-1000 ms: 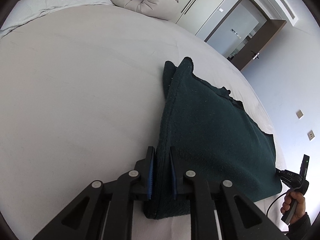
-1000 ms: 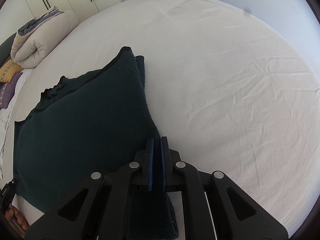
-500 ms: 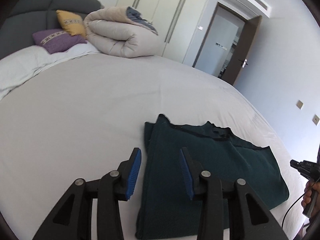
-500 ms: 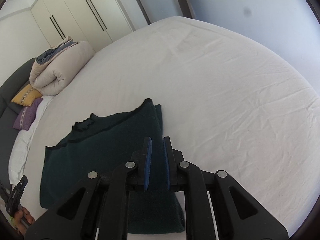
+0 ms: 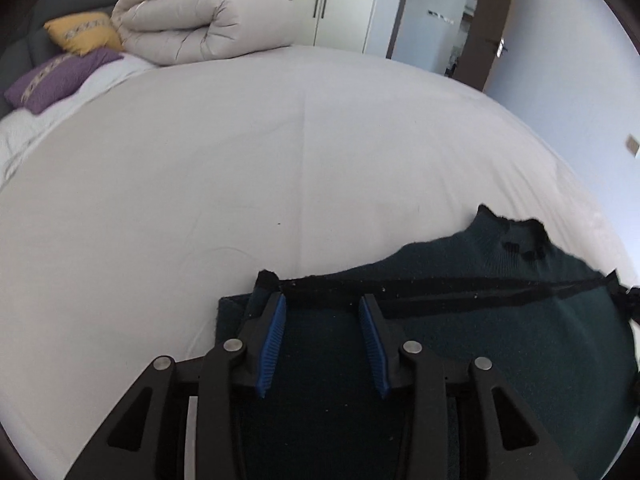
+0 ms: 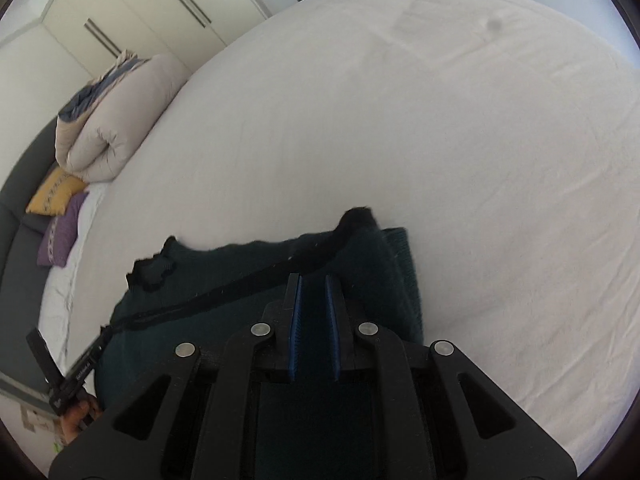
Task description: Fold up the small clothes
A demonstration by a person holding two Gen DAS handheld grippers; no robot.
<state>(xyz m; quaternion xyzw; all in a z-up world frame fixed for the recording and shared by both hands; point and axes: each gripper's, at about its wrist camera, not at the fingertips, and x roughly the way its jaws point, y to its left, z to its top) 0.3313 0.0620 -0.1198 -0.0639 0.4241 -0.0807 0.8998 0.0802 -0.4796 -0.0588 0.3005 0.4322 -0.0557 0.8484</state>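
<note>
Jaws of the left gripper (image 5: 322,340) stand apart with bare air between the blue pads (image 5: 272,344); they have just been closing a little, and nothing is pinched. Beneath and beyond them lies the dark green garment (image 5: 460,344), spread on the near part of the bed (image 5: 240,168), with a black trimmed edge running across it and a ragged collar toward the far right.

The right gripper (image 6: 314,320) holds its pads (image 6: 296,320) close together with a narrow gap; the green cloth (image 6: 248,280) shows below that gap, and whether the pads touch it I cannot tell. A folded-over edge of the garment lies just right of the fingers. At the lower left of the right wrist view a hand (image 6: 78,416) grips the other tool's handle.

Farther off, the pale sheet runs wide and lightly creased. At its far end sit a rolled beige duvet (image 5: 204,20), a yellow cushion (image 5: 84,34) and a purple cushion (image 5: 60,78) against a grey headboard (image 6: 16,216), with cream wardrobes (image 6: 132,12) behind.
</note>
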